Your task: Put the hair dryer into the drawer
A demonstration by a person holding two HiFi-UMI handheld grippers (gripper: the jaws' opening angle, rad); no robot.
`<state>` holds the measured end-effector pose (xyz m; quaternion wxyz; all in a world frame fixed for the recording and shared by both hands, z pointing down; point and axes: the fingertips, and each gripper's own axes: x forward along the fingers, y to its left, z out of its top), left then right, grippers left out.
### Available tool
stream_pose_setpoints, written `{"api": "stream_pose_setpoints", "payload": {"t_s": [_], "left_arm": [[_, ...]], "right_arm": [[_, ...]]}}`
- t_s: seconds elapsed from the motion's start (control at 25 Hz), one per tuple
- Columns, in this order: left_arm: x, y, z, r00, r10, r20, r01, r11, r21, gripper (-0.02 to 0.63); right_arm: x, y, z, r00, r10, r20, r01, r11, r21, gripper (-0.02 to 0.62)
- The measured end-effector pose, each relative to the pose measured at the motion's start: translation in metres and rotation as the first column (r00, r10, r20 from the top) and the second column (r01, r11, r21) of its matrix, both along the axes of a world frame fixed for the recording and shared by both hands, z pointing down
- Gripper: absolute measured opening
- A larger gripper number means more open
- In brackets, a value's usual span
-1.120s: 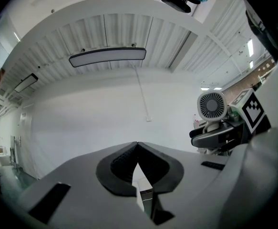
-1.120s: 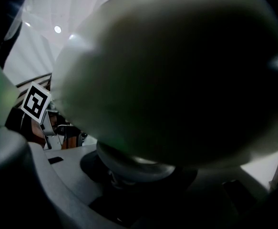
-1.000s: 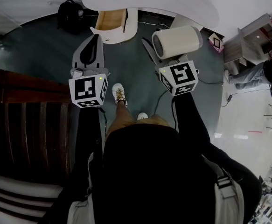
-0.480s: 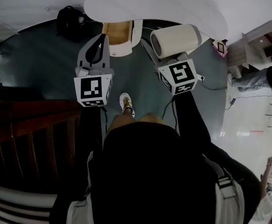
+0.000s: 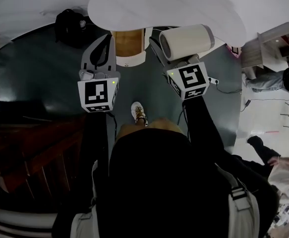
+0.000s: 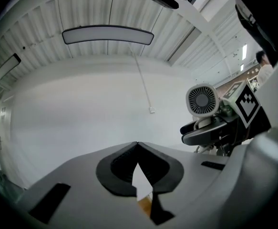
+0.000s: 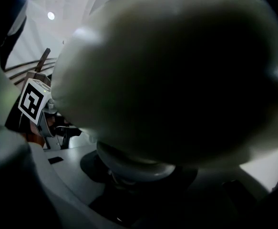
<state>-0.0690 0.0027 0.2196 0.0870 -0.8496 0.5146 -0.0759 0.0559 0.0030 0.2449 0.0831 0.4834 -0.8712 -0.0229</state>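
Hair dryer sits clamped in the right gripper, left gripper closed and empty, both near the drawer

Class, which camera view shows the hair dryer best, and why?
The head view: the hair dryer shows its whole cream barrel and grille end clearly. The left gripper view catches it only end-on, small, at the right. In the right gripper view it fills the frame, dark and blurred.

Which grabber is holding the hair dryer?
The right gripper: its jaws clamp the cream hair dryer by its handle. The left gripper is shut with nothing between its jaws.
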Motion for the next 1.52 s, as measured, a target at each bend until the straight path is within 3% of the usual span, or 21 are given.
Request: {"api": "stream_pose_setpoints", "payload": {"t_s": [0.2, 0.56, 0.76, 0.92, 1.2, 1.52], "left_arm": [[-0.013, -0.019, 0.011, 0.999, 0.02, 0.032, -0.02, 1.0, -0.002, 0.014], [-0.028, -0.04, 0.034, 1.0, 0.026, 0.009, -0.026, 0.999, -0.045, 0.014], [-0.025, -0.053, 0.036, 0.999, 0.048, -0.018, -0.048, 0.999, -0.024, 0.014], [-0.026, -0.071, 0.047, 1.0, 0.019, -0.016, -0.019, 0.999, -0.045, 0.014], [-0.021, -0.111, 0.07, 0.999, -0.034, 0.012, 0.035, 0.995, -0.089, 0.014], [-0.009, -0.143, 0.119, 0.993, -0.114, -0.004, 0.112, 0.979, -0.168, 0.014]], "right_arm": [[-0.016, -0.016, 0.014, 1.0, 0.013, -0.008, -0.013, 0.999, -0.032, 0.23], [-0.034, -0.031, 0.041, 1.0, -0.007, -0.026, 0.005, 0.996, -0.09, 0.23], [-0.044, -0.047, 0.054, 0.999, -0.041, -0.021, 0.038, 0.991, -0.129, 0.23], [-0.052, -0.07, 0.07, 0.996, -0.091, -0.024, 0.086, 0.984, -0.159, 0.23], [-0.07, -0.117, 0.097, 0.976, -0.218, 0.002, 0.213, 0.951, -0.224, 0.23], [-0.081, -0.146, 0.161, 0.93, -0.369, -0.004, 0.344, 0.87, -0.353, 0.232]]}}
